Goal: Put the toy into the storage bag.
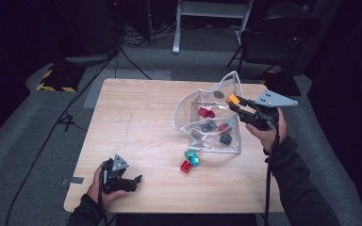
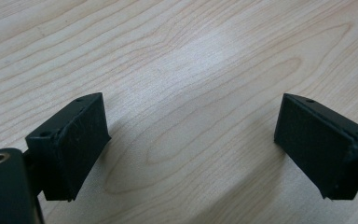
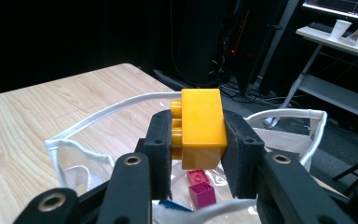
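Observation:
My right gripper (image 1: 235, 101) is shut on an orange brick (image 3: 200, 128), held over the open top of a clear plastic bag (image 1: 185, 104) with a white rim (image 3: 105, 113). Inside the bag lie several bricks, among them a magenta one (image 3: 200, 192) just below the held brick and a red one (image 1: 206, 112). On the table in front of the bag sit a teal brick (image 1: 192, 157) and a red brick (image 1: 185, 166). My left gripper (image 1: 138, 180) rests near the table's front left with its jaws open and nothing between its pads (image 2: 81, 142).
The wooden table (image 1: 136, 117) is bare at left and centre. Beyond its far edge are a dark chair (image 1: 275, 37), white table legs (image 1: 176, 28) and cables on the grey floor. In the right gripper view a desk with a cup (image 3: 340, 28) stands farther off.

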`<state>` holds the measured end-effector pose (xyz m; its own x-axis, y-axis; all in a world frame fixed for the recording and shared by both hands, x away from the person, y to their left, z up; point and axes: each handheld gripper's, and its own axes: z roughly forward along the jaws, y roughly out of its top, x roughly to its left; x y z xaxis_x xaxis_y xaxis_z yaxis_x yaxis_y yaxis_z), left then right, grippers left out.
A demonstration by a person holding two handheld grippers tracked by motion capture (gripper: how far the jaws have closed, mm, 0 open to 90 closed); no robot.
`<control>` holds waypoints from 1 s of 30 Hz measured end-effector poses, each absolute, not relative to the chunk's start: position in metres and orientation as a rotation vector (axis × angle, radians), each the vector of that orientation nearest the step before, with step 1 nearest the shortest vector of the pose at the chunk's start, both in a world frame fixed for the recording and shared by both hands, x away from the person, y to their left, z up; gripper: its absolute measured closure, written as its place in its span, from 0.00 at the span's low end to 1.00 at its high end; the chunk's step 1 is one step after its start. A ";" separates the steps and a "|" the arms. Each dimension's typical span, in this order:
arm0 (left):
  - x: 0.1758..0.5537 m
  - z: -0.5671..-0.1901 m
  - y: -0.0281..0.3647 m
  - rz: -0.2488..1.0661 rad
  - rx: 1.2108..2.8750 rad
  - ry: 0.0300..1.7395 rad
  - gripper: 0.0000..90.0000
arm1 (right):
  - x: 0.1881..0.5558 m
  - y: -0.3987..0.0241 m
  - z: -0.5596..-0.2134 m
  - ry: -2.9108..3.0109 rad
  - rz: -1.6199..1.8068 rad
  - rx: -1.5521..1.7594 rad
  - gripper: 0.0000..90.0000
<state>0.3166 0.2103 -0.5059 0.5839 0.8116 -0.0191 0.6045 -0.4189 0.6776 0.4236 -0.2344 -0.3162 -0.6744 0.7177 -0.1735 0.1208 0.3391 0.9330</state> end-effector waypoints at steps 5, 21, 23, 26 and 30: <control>0.317 -0.506 0.210 0.414 2.166 1.120 0.11 | 0.430 -0.226 -0.319 2.033 1.300 0.736 0.72; 0.317 -0.506 0.210 0.415 2.166 1.120 0.11 | 0.416 -0.228 -0.326 2.054 1.324 0.693 0.63; 0.317 -0.506 0.210 0.414 2.166 1.120 0.11 | 0.410 -0.231 -0.327 2.058 1.333 0.681 0.61; 0.317 -0.506 0.210 0.414 2.166 1.120 0.11 | 0.400 -0.234 -0.328 2.060 1.339 0.655 0.55; 0.317 -0.506 0.210 0.414 2.167 1.120 0.11 | 0.387 -0.238 -0.330 2.072 1.371 0.617 0.53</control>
<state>0.3165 0.2103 -0.5058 0.5839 0.8116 -0.0185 0.6043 -0.4194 0.6775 0.3870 -0.2377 -0.3295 -0.7291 0.6522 -0.2076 0.0639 0.3669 0.9281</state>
